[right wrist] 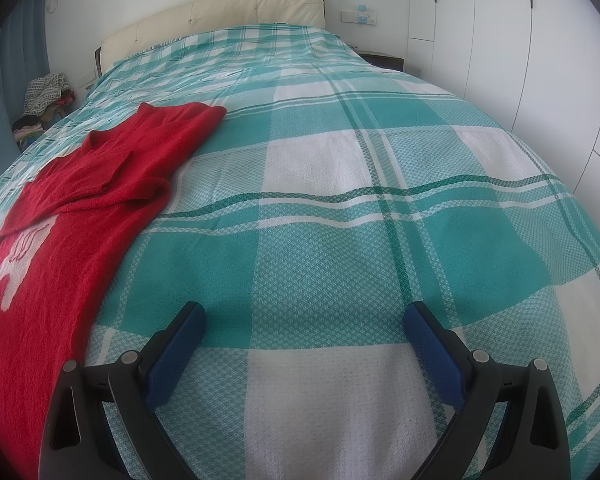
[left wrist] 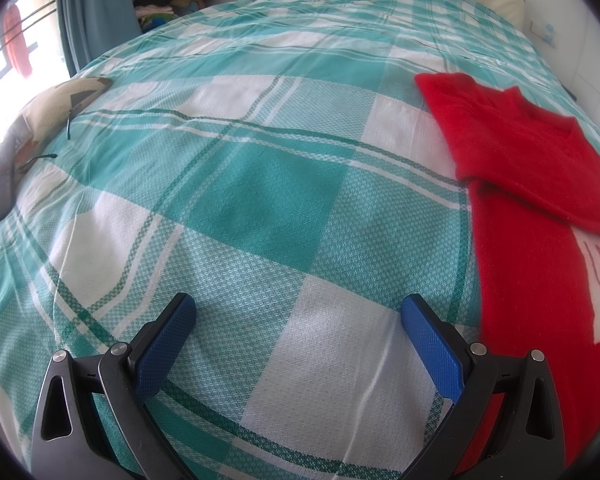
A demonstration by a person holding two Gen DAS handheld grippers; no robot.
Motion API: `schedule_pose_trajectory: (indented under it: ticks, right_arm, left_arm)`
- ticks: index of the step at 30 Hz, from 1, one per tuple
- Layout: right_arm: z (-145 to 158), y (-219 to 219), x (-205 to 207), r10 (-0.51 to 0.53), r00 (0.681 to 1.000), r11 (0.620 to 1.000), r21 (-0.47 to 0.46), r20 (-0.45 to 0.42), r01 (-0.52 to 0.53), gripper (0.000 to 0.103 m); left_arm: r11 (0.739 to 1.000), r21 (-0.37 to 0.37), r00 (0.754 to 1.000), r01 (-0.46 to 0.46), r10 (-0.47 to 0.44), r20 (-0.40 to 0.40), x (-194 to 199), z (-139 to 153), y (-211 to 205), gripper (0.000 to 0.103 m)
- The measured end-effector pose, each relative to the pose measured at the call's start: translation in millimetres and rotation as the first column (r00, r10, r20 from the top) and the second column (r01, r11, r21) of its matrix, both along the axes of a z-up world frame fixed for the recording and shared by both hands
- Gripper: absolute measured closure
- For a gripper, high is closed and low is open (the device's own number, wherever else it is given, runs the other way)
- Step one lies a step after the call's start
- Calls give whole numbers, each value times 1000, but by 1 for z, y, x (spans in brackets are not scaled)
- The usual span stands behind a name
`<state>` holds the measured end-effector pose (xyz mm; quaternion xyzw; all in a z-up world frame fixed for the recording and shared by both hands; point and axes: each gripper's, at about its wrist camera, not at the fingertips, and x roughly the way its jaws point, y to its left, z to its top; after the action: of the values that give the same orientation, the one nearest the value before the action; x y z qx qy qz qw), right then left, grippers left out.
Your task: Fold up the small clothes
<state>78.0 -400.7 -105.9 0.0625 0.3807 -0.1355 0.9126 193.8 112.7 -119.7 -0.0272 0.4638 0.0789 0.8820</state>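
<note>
Sweater work is mid-fold, we reckon. Going L to R: left gripper [left wrist: 298,312] hovers over the plaid bedspread [left wrist: 236,184], fingers spread wide, holding nothing. Red sweater [left wrist: 540,216] lies flat btwn both grippers, one sleeve folded across its chest. Right gripper [right wrist: 304,320] likewise spread and empty, over bare bedspread. Next we'd need both to reach inward & pinch the hem or the side edge.
</note>
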Motion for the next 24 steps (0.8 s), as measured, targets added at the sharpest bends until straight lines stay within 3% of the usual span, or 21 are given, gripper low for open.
schedule_pose_trajectory:
  ticks: [16,20,24]
  right_arm:
    - [0,0,0,0,1000,1000,-1,0,0,5]
    - [3,0,-3,0,1000,1000,1,14,0,5]
    - [35,14,-33,32,994,998,42,101,-37,5]
  left_arm:
    - [1000,-8,1000,1,-1,2,-1,-2,1,1]
    - [991,-124,999,42,-37,36,-15,12,10,1]
    - [947,-252,978,201,-181,100,-69,37,4,1]
